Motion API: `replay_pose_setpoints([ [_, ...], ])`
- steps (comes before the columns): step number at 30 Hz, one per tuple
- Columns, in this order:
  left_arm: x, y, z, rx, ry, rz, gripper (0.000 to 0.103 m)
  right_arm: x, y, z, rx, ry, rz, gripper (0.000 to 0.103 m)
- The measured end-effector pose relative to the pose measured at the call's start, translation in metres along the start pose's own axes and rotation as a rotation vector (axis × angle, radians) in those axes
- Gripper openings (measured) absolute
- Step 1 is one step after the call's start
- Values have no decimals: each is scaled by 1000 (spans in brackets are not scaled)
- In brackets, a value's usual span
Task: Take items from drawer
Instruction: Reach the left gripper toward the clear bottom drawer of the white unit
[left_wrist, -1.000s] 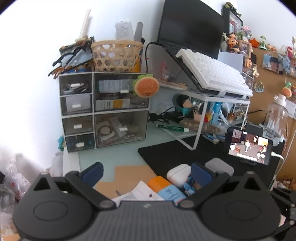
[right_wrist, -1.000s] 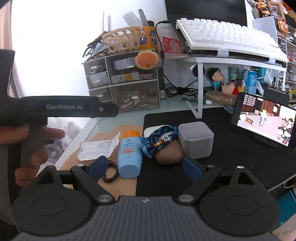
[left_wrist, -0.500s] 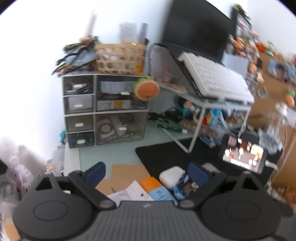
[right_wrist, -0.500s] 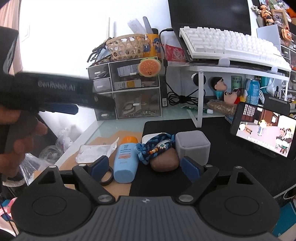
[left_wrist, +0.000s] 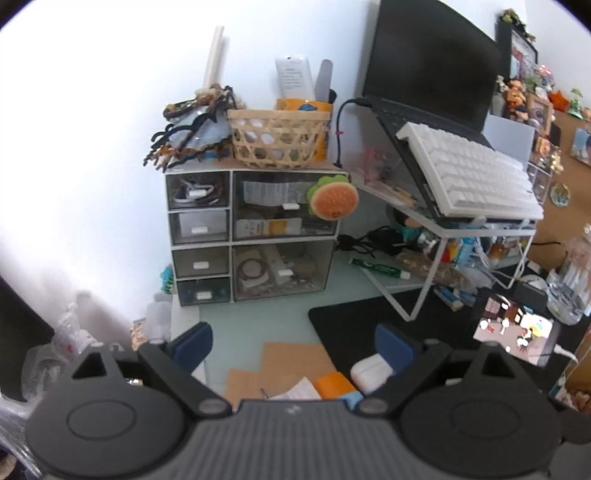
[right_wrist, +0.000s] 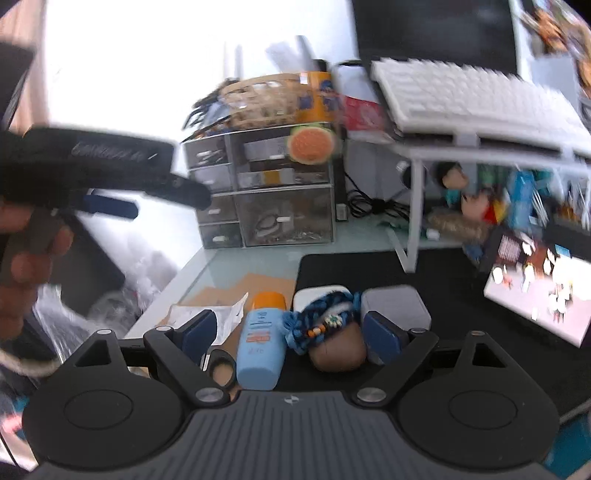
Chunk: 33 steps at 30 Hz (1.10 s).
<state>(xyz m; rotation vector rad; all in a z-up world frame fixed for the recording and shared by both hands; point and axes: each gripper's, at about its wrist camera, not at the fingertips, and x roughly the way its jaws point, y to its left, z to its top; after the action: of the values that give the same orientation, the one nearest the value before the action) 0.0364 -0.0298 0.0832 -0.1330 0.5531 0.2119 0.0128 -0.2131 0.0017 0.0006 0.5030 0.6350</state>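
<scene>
A clear-fronted drawer unit (left_wrist: 251, 236) stands at the back of the desk, all its drawers shut; it also shows in the right wrist view (right_wrist: 266, 195). My left gripper (left_wrist: 293, 343) is open and empty, held above the desk in front of the unit. My right gripper (right_wrist: 291, 330) is open and empty, low over a blue sunscreen bottle (right_wrist: 262, 343), a blue braided cord (right_wrist: 321, 317) on a brown pouch (right_wrist: 336, 350), a white earbud case (right_wrist: 317, 293) and a grey box (right_wrist: 395, 304). The left gripper's body (right_wrist: 110, 170) shows blurred at left.
A wicker basket (left_wrist: 277, 136) and a burger plush (left_wrist: 332, 201) sit on the unit. A white rack (left_wrist: 443, 236) holds a keyboard (left_wrist: 469, 177) and laptop. A phone (left_wrist: 515, 338) stands on the black mat (left_wrist: 351, 325). Paper (right_wrist: 218, 314) lies on cardboard.
The left gripper has moved forward and up toward the drawer unit, which looks larger. The right wrist view has shifted and blurred; the right gripper stays open over the same items.
</scene>
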Motion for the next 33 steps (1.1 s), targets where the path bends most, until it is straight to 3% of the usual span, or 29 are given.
replay_pose_setpoints([
  [10,6,-2,22,9,29,48,92,-7,-1,-9,-14,-41,66,90],
  [33,53,-29,50,47,47,144,91,-28,-43,-37,82,-158,14,90],
])
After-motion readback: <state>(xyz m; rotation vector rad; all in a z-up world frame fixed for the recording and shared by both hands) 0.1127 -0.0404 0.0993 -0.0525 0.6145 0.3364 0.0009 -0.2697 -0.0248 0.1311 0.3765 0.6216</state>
